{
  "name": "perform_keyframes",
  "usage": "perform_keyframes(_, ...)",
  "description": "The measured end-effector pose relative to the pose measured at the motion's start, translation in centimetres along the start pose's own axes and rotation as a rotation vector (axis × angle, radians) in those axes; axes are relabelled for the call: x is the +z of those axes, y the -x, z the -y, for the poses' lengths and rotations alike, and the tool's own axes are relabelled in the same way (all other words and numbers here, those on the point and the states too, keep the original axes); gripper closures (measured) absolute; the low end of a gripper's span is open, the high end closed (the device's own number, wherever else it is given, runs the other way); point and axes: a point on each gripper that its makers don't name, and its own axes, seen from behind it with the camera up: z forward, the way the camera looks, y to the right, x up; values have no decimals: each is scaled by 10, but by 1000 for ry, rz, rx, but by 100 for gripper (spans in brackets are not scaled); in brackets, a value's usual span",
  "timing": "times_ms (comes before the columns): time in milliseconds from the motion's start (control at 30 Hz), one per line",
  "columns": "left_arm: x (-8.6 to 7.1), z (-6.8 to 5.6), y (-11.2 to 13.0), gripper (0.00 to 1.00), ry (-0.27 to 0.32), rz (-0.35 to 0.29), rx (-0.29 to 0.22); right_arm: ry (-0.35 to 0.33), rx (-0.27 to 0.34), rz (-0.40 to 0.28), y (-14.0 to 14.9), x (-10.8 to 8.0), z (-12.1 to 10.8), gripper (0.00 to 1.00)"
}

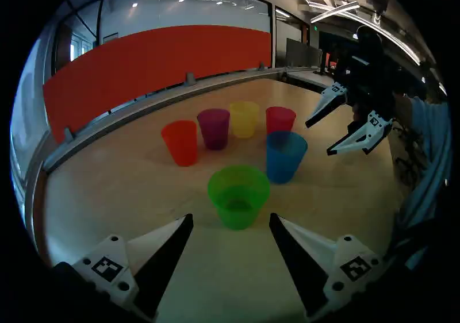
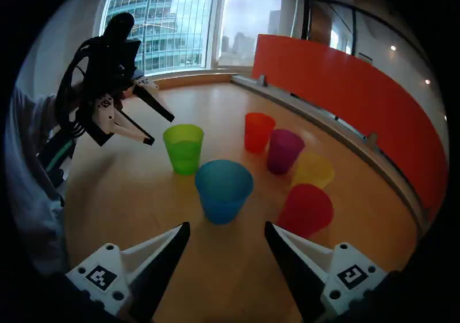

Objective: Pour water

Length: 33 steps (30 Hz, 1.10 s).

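Worktop [image 1: 115, 208] carries the green cup [image 1: 238, 196] low centre in the left gripper view, where we note it just ahead of the left gripper [image 1: 230, 215], jaws wide open and holding nothing. In the right gripper view we log the blue cup [image 2: 224, 191] at centre frame, just ahead of the right gripper [image 2: 226, 224], whose jaws are likewise spread wide and empty.

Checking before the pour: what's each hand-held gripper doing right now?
Left hand-held gripper: open, holding nothing.
Right hand-held gripper: open, holding nothing.
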Motion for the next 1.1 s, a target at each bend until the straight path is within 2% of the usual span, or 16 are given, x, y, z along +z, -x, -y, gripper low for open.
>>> perform_keyframes(367,-12,5,1,1,-36,-23,-32,33,38,-17,4,-12,-6,0)
perform_keyframes(567,-21,13,-1,2,-90,-60,-66,81,77,-61,0,-20,-16,0)
perform_keyframes(800,-33,24,-1,1,-164,-110,-99,146,150,-117,-5,-31,-31,0)
perform_keyframes(1100,-44,45,-6,1,-268,-172,-136,235,184,-164,-8,-40,-46,0)
